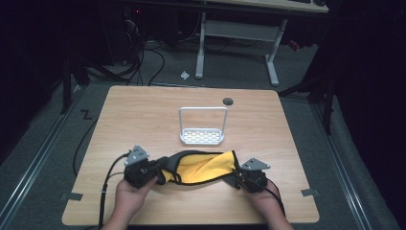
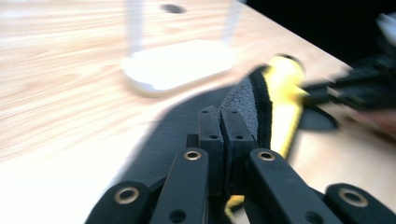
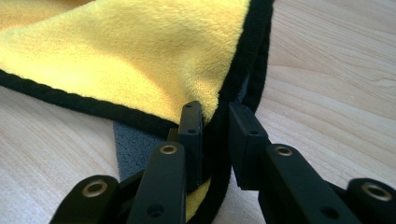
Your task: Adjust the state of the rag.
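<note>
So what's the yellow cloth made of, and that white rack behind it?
The cloth looks like plush microfibre: fuzzy yellow nap on one face, grey on the other, with a stitched black edge. The rack looks like white-coated metal or plastic; its smooth thin hoop and perforated base leave either open. The tabletop appears to be wood-grain laminate.

No readable text, label, brand or number showed anywhere. Only sign-like mark: a dark Z-shaped mark [image 1: 86,114] on the grey floor, just beside the table's left edge; could not tell whether it was a letter or just tape.
</note>
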{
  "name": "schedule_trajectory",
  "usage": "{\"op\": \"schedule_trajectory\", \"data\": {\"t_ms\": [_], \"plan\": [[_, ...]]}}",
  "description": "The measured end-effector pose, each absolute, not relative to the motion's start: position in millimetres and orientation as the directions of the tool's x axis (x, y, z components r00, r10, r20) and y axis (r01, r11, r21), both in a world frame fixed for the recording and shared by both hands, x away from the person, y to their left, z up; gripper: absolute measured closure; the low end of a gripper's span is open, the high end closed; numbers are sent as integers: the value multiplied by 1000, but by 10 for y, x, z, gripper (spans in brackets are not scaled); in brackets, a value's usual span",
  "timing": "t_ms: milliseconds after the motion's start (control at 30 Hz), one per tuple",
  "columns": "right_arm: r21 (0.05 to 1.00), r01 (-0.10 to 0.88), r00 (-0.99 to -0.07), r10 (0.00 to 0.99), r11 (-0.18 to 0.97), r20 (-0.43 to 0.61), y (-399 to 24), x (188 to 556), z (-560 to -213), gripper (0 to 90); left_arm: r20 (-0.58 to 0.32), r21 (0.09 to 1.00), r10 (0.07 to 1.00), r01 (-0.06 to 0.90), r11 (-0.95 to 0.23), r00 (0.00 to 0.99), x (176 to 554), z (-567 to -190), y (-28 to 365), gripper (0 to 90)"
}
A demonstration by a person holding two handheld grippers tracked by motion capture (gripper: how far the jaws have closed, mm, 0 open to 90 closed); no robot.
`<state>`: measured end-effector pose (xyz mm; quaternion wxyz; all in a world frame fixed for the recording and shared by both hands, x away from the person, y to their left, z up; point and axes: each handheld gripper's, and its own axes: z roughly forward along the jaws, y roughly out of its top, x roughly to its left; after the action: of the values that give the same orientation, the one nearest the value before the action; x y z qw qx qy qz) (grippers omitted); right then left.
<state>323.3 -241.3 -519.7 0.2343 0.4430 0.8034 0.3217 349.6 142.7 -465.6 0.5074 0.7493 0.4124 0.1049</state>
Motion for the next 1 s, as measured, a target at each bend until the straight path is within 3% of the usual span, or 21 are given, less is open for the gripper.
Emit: {"op": "schedule_trajectory", "data": {"t_ms": [200, 367, 567, 667, 833, 1000], "plan": [[730, 551, -510, 856, 405, -89, -2399, 3215, -5180, 778, -307, 813, 767, 575, -97, 564, 3853, -4688, 1693, 881], [720, 555, -506, 856, 417, -105, -2407, 3219, -5180, 853, -287, 777, 812, 619, -113, 508, 4092, -4781, 1780, 880], [725, 562, -495, 864, 398, -90, -2431, 3228, -5182, 854, -265, 715, 846, 683, -150, 463, 4260, -5019, 1839, 868], [728, 557, -503, 860, 400, -89, -2414, 3222, -5185, 831, -265, 695, 849, 701, -160, 457, 4278, -5097, 1836, 867], [746, 544, -516, 855, 383, -63, -2335, 3236, -5184, 719, -267, 680, 844, 712, -177, 465, 4233, -5195, 1815, 867], [732, 569, -516, 856, 374, -37, -2281, 3303, -5228, 690, -259, 675, 834, 709, -205, 488, 4145, -5231, 1779, 867]]}}
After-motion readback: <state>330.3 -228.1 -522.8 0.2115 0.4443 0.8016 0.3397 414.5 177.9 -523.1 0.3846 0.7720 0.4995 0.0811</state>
